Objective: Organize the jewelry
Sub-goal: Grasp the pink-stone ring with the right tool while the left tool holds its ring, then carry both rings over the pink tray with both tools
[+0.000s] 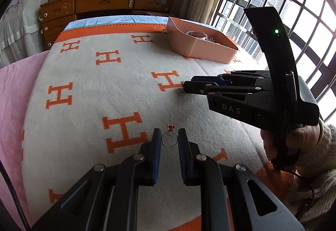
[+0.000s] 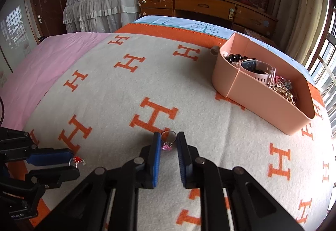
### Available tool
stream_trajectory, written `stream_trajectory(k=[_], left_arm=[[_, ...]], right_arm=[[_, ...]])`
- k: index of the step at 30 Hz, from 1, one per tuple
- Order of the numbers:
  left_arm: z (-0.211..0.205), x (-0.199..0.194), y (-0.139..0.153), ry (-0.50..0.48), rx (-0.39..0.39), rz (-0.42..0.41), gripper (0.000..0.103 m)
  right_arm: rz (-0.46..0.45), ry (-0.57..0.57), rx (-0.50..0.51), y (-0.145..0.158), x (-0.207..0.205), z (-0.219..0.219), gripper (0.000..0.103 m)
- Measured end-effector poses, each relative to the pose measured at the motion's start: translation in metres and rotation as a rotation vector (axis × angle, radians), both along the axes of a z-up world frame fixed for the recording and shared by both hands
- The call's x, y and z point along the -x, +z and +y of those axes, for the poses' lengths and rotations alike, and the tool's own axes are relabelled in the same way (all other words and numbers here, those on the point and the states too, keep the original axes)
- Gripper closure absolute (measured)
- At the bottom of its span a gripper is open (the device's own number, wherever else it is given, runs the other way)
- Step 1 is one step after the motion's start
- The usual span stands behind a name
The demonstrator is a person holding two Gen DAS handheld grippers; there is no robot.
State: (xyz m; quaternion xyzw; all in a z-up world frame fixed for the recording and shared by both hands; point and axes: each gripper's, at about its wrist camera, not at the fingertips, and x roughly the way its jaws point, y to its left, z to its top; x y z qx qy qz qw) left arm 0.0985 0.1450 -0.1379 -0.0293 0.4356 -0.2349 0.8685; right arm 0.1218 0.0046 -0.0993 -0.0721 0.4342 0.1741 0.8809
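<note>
My left gripper [image 1: 169,136] is closed down narrow on a thin silver ring with a red stone [image 1: 169,138]; the band sits upright between the blue pads, touching both, red stone on the far side at the top. From the right wrist view the same ring [image 2: 78,161] sticks out past the left gripper's [image 2: 72,162] tips, just over the blanket.

My right gripper [image 2: 169,140] is clamped narrow on a silver ring with a pink stone [image 2: 168,140]; the band stands between the pads, the pink stone hangs low toward me. Can't tell if this ring still touches the blanket, the view there is tight. In the left wrist view the right gripper [image 1: 184,85] lies nearly level over the blanket with its tips together; the ring is hidden there. My right hand [image 1: 294,140] wraps the handle, cream knit sleeve [image 1: 327,136] behind it.

Both are over a cream wool blanket with orange H letters and orange border [image 2: 126,92], spread on a bed. A pink plastic divided box [image 2: 262,92] sits well apart at the blanket's far right, holding black beads, a pale pink watch strap and gold pieces. A brown wooden dresser [image 2: 205,6] stands behind the bed.
</note>
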Motion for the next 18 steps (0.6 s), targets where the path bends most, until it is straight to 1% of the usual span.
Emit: stream_trajectory(k=[4,10,14,18], left_arm=[[-0.003,0.002,0.008,0.004,0.007,-0.006,0.089],[-0.008,-0.001,0.03,0.014,0.021,-0.009,0.089],[-0.015,-0.013,0.059,0.022,0.012,-0.025,0.089],[-0.029,-0.034,0.101,0.023,-0.007,-0.066,0.089]], right_arm=[[0.018,0.002,-0.035,0.001,0.0,-0.005,0.088],[0.068,-0.001,-0.126,0.008,0.01,-0.021,0.088],[0.068,-0.018,-0.178,0.025,0.019,-0.042,0.088],[0.045,-0.047,-0.236,0.06,0.02,-0.072,0.088]])
